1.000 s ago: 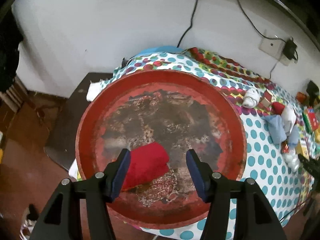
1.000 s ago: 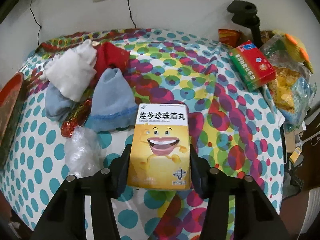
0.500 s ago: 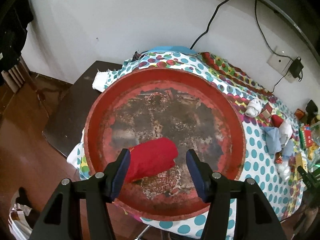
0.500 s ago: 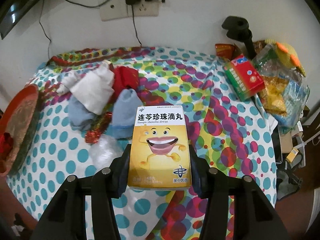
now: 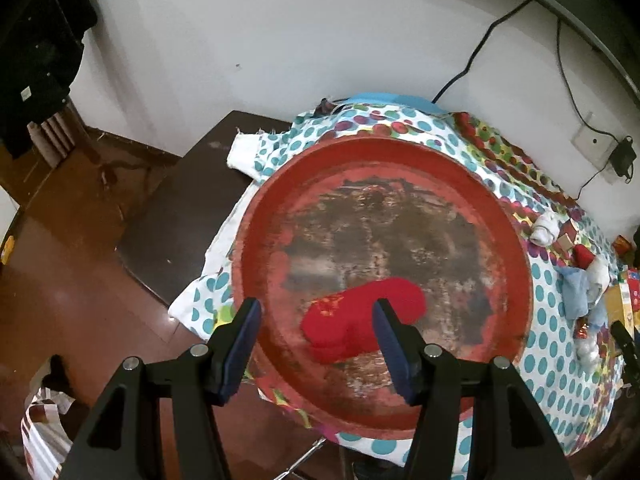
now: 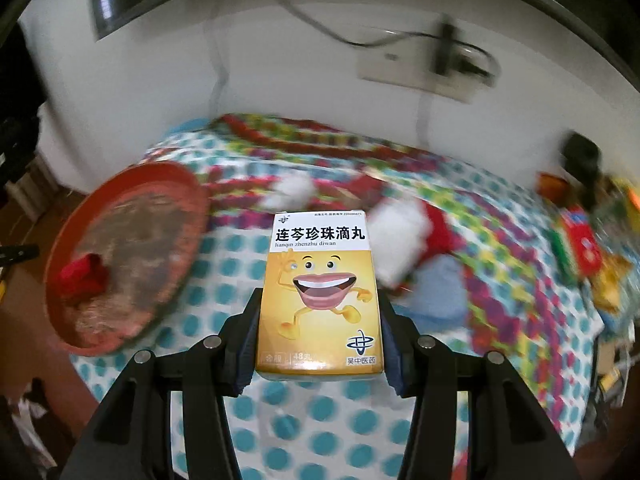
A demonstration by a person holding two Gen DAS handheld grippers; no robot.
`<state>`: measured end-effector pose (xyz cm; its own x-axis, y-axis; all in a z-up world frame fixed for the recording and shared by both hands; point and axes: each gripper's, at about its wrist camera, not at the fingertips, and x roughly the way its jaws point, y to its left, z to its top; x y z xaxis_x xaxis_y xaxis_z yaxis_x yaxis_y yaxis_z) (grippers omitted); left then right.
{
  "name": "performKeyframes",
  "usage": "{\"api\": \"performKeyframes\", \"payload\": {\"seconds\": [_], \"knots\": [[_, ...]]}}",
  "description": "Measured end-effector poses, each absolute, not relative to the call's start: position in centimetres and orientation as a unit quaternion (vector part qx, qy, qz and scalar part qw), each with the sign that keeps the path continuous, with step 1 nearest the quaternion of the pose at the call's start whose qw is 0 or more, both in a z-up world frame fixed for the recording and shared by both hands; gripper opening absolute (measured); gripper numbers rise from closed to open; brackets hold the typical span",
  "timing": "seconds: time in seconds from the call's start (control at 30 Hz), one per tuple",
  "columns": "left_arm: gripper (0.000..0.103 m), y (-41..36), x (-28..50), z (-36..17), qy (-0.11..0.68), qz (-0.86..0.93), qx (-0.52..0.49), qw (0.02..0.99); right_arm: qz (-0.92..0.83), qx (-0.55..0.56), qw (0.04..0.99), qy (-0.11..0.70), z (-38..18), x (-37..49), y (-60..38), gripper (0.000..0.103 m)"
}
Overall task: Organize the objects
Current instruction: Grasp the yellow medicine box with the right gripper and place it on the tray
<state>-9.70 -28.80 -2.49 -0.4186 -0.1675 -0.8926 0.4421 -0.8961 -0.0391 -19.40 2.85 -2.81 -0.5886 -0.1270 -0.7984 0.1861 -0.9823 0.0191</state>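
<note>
A round red tray [image 5: 516, 240] with a worn dark middle lies on the dotted cloth at the table's left end; a red sock [image 5: 352, 316] rests in it. My left gripper [image 5: 316, 344] hangs open above the tray's near rim, jaws apart, holding nothing. My right gripper [image 6: 318, 344] is shut on a yellow medicine box [image 6: 320, 292] with a cartoon mouth, held above the table. From the right wrist view the tray [image 6: 188, 184] and red sock [image 6: 82, 276] lie at the left.
Loose socks lie mid-table: white [image 6: 396, 236], red [image 6: 438, 228] and light blue [image 6: 438, 296]. A red and green box [image 6: 580, 242] and snack bags sit at the right. Cables and a wall socket [image 6: 424, 68] are behind. A dark side table [image 5: 180, 216] stands left.
The right gripper rose and swung left with the box, bringing the tray into its view, now blurred. The left gripper drew back from the tray; the red sock lies free, further from its jaws.
</note>
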Motion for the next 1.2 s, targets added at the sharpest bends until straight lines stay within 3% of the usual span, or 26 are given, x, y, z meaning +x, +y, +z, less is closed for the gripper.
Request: {"api": "performKeyframes", "payload": {"seconds": [0.5,1.2], "knots": [[0.059,-31.7,-8.7,-3.2,0.12,-0.824,0.518,0.195,-0.856,0.469,0.19,0.102,-5.6,-22.4,-12.9,0.048],[0.059,-34.0,-7.9,-3.7,0.154,-0.816,0.52,0.2,-0.828,0.49,0.227,0.149,-9.7,-23.1,-21.1,0.048]]}}
